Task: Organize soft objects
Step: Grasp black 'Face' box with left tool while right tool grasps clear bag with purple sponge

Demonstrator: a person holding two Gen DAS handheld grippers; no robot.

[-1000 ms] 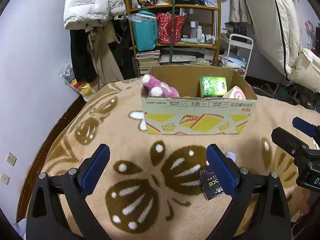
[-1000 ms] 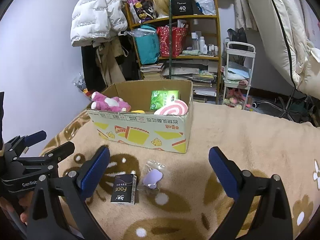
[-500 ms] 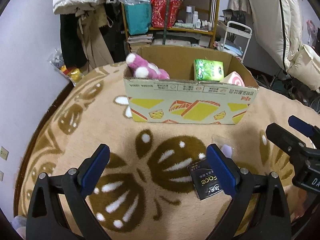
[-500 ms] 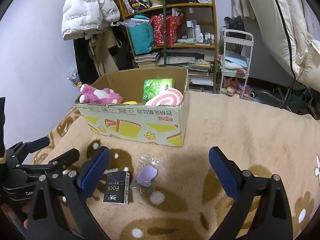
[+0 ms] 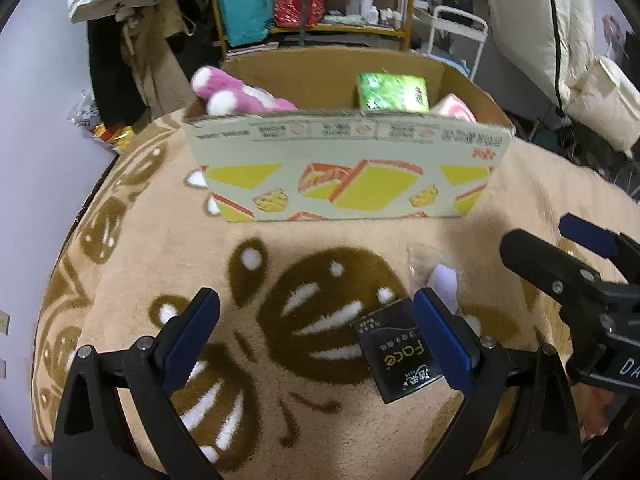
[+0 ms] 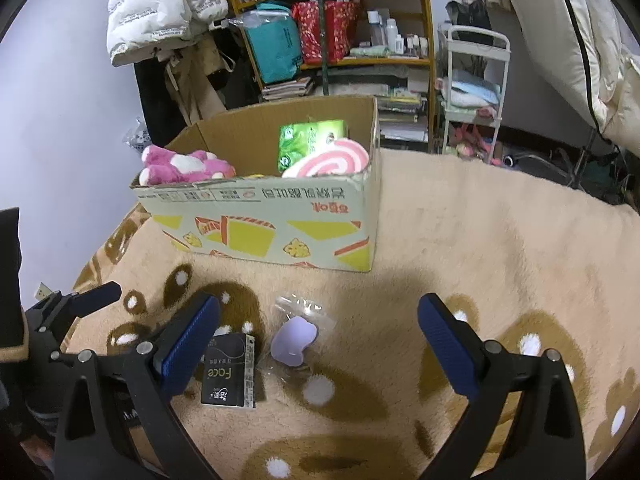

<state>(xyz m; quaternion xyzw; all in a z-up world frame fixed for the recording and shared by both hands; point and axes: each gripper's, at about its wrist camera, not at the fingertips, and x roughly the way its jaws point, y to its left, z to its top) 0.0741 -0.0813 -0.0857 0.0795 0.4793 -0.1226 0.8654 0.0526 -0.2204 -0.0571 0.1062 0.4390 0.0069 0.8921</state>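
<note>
Both grippers hang low over a tan plush blanket (image 6: 460, 240) patterned with brown butterfly shapes. The left gripper (image 5: 316, 328) has its jaws released, spread wide with nothing between them; its blue pads (image 5: 192, 328) frame bare blanket, and the right-hand pad overlaps the edge of the tissue pack in that view. The right gripper (image 6: 320, 332) is likewise released and empty, jaws wide apart.

A black pocket tissue pack (image 6: 230, 372) marked "Face" lies flat on the blanket, just in front of the left gripper's right finger and near the right gripper's left finger. Just beside it, to its right, sits a small lilac soft item (image 6: 294, 340) inside a clear plastic wrapper, resting between the right gripper's open jaws in the right wrist view. The two items are close; whether they touch cannot be told.

Behind them stands an open cardboard box (image 5: 348, 184) printed with yellow and orange shapes, its flaps up. Inside: a pink-and-white plush toy (image 6: 184, 166) at the left end, partly over the rim; a green tissue pack (image 6: 308, 142) upright against the back wall; a pink-and-white spiral-striped soft piece (image 6: 332, 160) at the right end.

Beyond the bed, a cluttered wooden shelf (image 6: 424, 28) and a white puffer jacket (image 6: 160, 4) hanging at left.
</note>
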